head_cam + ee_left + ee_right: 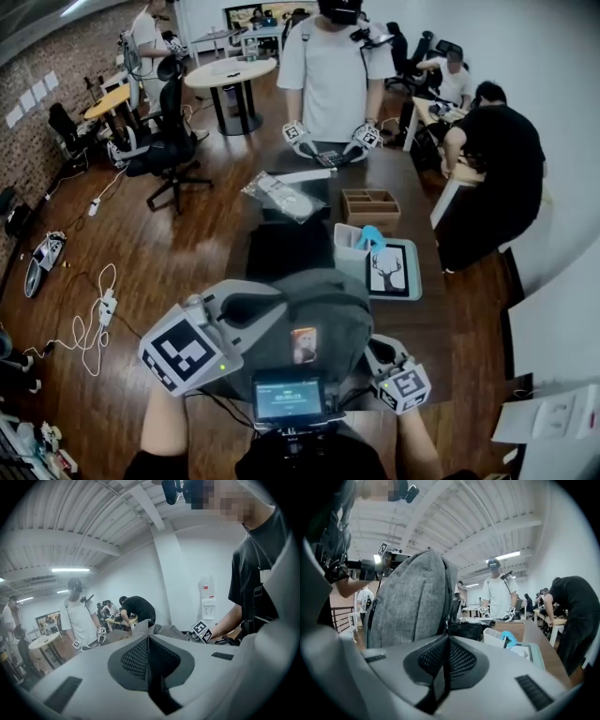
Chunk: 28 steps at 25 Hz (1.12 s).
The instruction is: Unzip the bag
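A grey fabric backpack (319, 314) stands upright at the near end of the table, with an orange tag (303, 344) on its front. My left gripper (272, 317) is at the bag's top left, shut on a raised fold of the grey fabric (161, 630); the left gripper (148, 637) shows its jaws pressed together there. My right gripper (371, 350) is low at the bag's right side. In the right gripper view the backpack (412, 602) fills the left, its zipper line (448, 597) runs down to the right gripper (448, 638), which is shut on what looks like the zipper pull.
Beyond the bag lie a black flat case (291, 248), a white bin (349, 253) with a blue item, a framed deer picture (391, 270), a wooden box (370, 207) and a clear plastic pack (281, 195). A person (328, 75) with grippers stands at the far end; others sit right.
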{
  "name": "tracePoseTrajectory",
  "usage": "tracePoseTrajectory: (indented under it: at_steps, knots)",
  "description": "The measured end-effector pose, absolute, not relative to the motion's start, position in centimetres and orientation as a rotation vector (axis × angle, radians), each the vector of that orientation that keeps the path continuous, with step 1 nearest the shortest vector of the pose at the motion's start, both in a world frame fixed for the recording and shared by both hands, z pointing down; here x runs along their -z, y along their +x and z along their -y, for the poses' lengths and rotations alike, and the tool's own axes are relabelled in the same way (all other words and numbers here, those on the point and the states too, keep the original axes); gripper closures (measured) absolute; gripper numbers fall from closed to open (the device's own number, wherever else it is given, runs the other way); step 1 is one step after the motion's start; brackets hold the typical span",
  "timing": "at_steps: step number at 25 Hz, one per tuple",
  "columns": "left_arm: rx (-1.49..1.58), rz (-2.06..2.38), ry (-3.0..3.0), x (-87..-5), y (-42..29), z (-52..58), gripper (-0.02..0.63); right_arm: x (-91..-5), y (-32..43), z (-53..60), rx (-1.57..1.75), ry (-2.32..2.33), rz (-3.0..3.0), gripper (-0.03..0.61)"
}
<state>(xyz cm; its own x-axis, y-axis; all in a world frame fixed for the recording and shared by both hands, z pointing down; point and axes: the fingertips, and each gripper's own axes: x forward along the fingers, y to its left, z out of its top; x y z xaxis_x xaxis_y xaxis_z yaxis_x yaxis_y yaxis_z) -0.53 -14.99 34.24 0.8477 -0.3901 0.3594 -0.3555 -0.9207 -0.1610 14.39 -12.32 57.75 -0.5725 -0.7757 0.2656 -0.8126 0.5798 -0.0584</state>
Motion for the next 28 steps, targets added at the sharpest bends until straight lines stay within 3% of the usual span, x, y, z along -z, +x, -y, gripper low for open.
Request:
tracePoseTrajectory:
  at_steps: [12,19,24,28]
  knots:
    - [0.567,-0.552,-2.967,-33.8,-0.6,14.4,0.607,-65.0,13.2,10.2,-0.384,1.243,2.515,0.552]
    - [0.571,-0.564,-2.951,-34.1,-0.8,14.3,0.607,-64.1,13.8,10.1,-0.411,1.151,2.515,0.546]
    - [0.551,-0.573,-2.955,-34.0,-1.0,14.1,0.607,-60.7,16.7,10.8,-0.364,1.106,2.529,0.48]
    - [0.55,-0.573,-2.961,-33.9,-1.0,13.9,0.607,-51.7,17.3,10.1,-0.348,0.966,2.754,0.383]
